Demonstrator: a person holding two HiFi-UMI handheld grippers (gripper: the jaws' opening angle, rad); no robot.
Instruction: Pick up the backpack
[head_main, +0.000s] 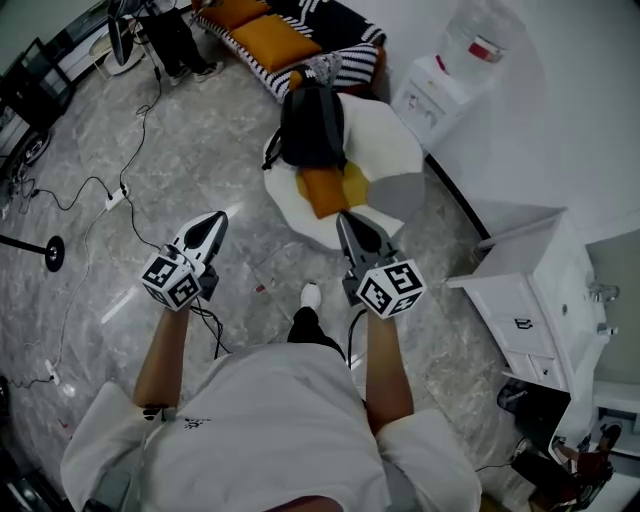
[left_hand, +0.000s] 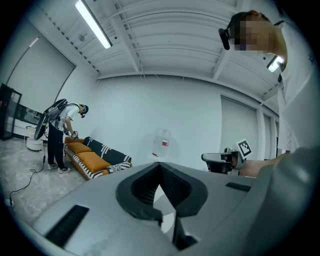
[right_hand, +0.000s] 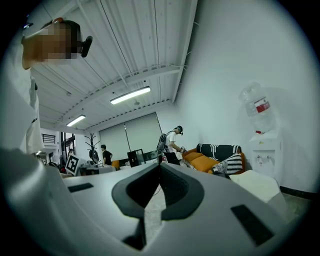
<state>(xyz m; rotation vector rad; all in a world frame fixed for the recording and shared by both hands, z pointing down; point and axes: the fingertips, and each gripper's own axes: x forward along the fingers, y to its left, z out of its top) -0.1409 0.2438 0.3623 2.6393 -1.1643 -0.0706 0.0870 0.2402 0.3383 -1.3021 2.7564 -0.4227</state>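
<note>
1. The grey marbled floor (head_main: 200, 150) spreads beneath and ahead of both grippers.
2. A striped sofa (head_main: 300, 45) with orange cushions stands far ahead of the jaw tips. A second person (left_hand: 61, 135) stands at its left end, as the left gripper view shows it.
3. A white egg-shaped floor cushion (head_main: 395, 140) with a yellow centre lies just ahead of the right gripper (head_main: 347, 222), its near edge close to that gripper's tip. It is ahead and to the right of the left gripper (head_main: 216, 222).
4. A water dispenser (head_main: 432, 95) stands ahead and to the right of the right gripper, beside the cushion.
5. The black backpack (head_main: 312, 125) sits on the far part of that cushion, ahead of both grippers and nearer the right one's line. Neither gripper touches it.
6. Both grippers are held level, side by side and apart. Each has its jaws clenched together with nothing between them.
7. A white power strip (head_main: 116, 198) with trailing cables lies on the floor ahead and to the left of the left gripper.
</note>
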